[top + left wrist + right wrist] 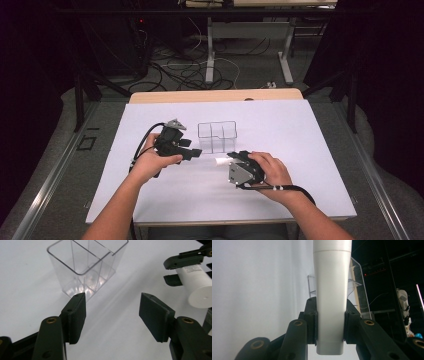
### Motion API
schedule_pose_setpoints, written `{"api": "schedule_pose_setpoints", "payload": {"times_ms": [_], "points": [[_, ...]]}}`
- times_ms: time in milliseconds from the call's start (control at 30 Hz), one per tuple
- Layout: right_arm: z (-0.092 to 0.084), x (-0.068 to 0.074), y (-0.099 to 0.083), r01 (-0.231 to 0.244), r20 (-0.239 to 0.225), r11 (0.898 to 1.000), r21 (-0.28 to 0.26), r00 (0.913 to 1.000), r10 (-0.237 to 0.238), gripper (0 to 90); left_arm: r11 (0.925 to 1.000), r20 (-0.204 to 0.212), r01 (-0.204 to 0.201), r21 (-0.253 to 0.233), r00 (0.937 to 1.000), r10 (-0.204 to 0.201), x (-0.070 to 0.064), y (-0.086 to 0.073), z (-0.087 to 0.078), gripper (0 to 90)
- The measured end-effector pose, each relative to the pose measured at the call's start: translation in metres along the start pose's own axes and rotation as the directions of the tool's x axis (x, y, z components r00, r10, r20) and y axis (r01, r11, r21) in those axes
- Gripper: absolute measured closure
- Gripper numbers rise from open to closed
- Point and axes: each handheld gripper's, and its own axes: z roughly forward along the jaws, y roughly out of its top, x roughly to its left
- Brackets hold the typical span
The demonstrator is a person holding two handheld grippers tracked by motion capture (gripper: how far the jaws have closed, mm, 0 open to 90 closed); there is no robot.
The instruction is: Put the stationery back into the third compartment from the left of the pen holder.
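A white tube (pixel 220 160) lies level just above the white tabletop (pixel 300 150), and my right gripper (pixel 231 160) is shut on it. In the right gripper view the two pads (pixel 312 325) press on both sides of the tube (pixel 332 277) near its end. A clear plastic container (pixel 217 136) with inner dividers stands upright just behind the tube. My left gripper (pixel 194 153) hovers to the container's left, pointing right toward the tube. Its jaws are open with nothing between them (pixel 112 300). The left gripper view has the container (pixel 87 265) ahead and the tube's round end (pixel 201 296) at the right.
A wooden table edge (pixel 215 95) runs behind the white sheet. On the floor beyond it are cables (pixel 185 70) and the legs of another table (pixel 210 55). Dark frame bars (pixel 79 100) stand at both sides.
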Motion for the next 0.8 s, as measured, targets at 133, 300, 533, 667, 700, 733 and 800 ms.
{"api": "schedule_pose_setpoints", "payload": {"times_ms": [133, 300, 533, 667, 700, 733, 800], "points": [[-0.003, -0.007, 0.000, -0.095, 0.014, 0.995, -0.030, 0.9954, 0.095, 70.3, 0.9995, -0.020, 0.001, -0.030, 0.9998, -0.001, 0.003, -0.004, -0.002, 36.5], [-0.002, -0.021, -0.003, -0.218, 0.008, 0.973, -0.080, 0.9756, 0.219, 70.3, 0.9958, -0.075, -0.020, -0.089, 0.9971, 0.013, 0.005, -0.011, -0.003, 27.7], [0.010, -0.043, -0.013, -0.397, -0.028, 0.905, -0.154, 0.9169, 0.398, 70.3, 0.9922, -0.080, 0.001, -0.125, 0.9967, -0.011, 0.010, -0.020, -0.003, 15.0], [0.020, -0.055, -0.020, -0.502, -0.057, 0.843, -0.194, 0.8635, 0.501, 70.3, 0.9880, -0.080, 0.029, -0.152, 0.9959, -0.041, 0.013, -0.026, 0.000, 4.5], [0.023, -0.057, -0.022, -0.529, -0.061, 0.825, -0.200, 0.8469, 0.528, 70.3, 0.9871, -0.086, 0.028, -0.158, 0.9954, -0.042, 0.014, -0.027, 0.000, 2.9], [0.026, -0.060, -0.024, -0.552, -0.068, 0.809, -0.204, 0.8320, 0.551, 70.3, 0.9864, -0.091, 0.031, -0.161, 0.9947, -0.046, 0.015, -0.029, 0.000, 1.8], [0.033, -0.065, -0.027, -0.594, -0.078, 0.776, -0.214, 0.8021, 0.592, 70.3, 0.9838, -0.108, 0.049, -0.172, 0.9918, -0.069, 0.016, -0.031, 0.000, 0.7]]}}
